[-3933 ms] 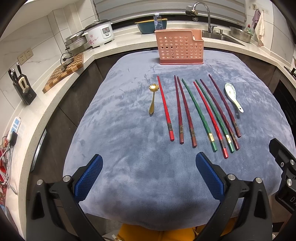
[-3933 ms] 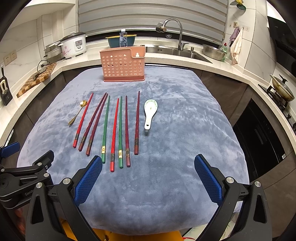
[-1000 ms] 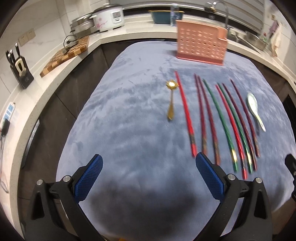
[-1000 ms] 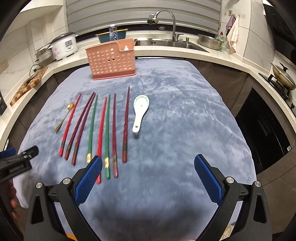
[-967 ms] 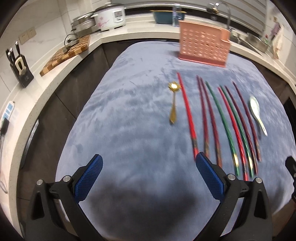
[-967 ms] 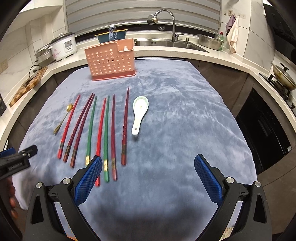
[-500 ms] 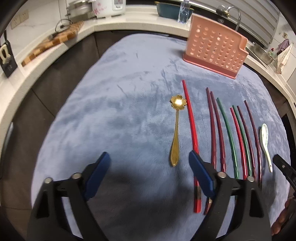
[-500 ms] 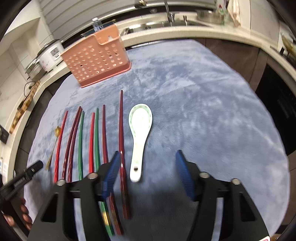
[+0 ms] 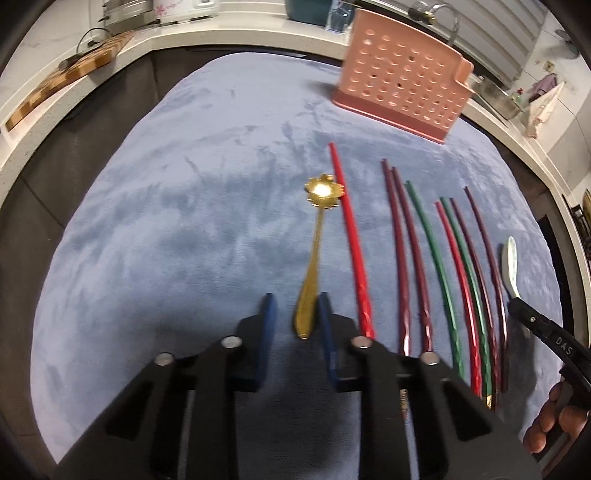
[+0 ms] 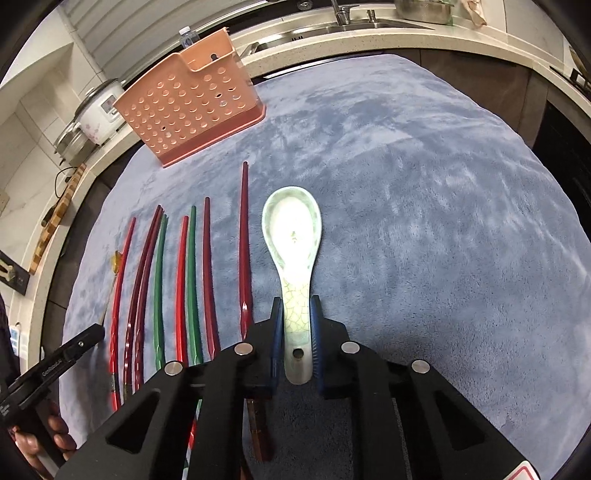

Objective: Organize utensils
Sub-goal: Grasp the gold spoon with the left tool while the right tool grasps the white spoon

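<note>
A gold flower-headed spoon (image 9: pixel 317 243) lies on the grey-blue cloth (image 9: pixel 177 229). My left gripper (image 9: pixel 295 310) has its jaws nearly closed around the spoon's handle end, with a small gap left on the left side. A white-green ceramic spoon (image 10: pixel 293 258) lies right of several red, maroon and green chopsticks (image 10: pixel 192 273). My right gripper (image 10: pixel 295 314) is shut on the ceramic spoon's handle, which rests on the cloth. The pink perforated utensil holder (image 10: pixel 188 107) stands at the far edge; it also shows in the left wrist view (image 9: pixel 402 96).
Chopsticks (image 9: pixel 436 266) lie side by side between the two spoons. A rice cooker (image 10: pixel 98 114) and a wooden cutting board (image 9: pixel 62 77) sit on the counter at left. A sink (image 10: pixel 354 22) is behind the cloth.
Both grippers have dropped low and forward and closed: the left around the gold spoon's handle, the right onto the ceramic spoon's handle. Both were wide open before.
</note>
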`<act>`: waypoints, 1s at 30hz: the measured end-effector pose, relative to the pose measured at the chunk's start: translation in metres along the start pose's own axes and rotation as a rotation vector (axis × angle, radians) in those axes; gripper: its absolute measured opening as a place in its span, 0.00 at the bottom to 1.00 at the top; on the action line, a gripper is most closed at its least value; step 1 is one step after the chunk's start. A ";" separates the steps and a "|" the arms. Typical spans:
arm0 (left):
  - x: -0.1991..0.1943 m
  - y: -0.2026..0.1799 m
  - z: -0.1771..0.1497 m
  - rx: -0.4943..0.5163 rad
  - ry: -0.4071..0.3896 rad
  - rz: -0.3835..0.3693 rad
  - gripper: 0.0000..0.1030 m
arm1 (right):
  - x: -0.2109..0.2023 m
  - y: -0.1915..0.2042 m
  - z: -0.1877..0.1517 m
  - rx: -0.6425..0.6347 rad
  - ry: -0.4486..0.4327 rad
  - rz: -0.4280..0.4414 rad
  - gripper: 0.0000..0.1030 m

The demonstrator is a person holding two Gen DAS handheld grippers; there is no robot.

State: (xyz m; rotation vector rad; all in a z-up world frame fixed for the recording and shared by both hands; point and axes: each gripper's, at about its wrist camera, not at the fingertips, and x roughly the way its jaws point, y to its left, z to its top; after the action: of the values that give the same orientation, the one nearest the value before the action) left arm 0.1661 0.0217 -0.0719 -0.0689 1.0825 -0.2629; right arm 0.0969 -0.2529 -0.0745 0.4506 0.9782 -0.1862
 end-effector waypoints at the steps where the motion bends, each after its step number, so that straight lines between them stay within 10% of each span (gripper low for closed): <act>1: 0.000 -0.002 -0.001 0.006 -0.001 -0.004 0.11 | -0.001 0.000 0.000 -0.002 -0.001 0.000 0.13; 18: -0.063 -0.003 0.007 0.011 -0.143 0.011 0.09 | -0.059 0.001 0.003 -0.066 -0.107 -0.022 0.12; 30: -0.068 -0.005 -0.003 0.023 -0.138 0.006 0.01 | -0.047 -0.018 -0.028 -0.042 -0.030 -0.017 0.13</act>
State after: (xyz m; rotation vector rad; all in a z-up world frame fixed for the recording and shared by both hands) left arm 0.1324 0.0343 -0.0136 -0.0623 0.9423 -0.2614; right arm 0.0434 -0.2592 -0.0534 0.4002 0.9552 -0.1868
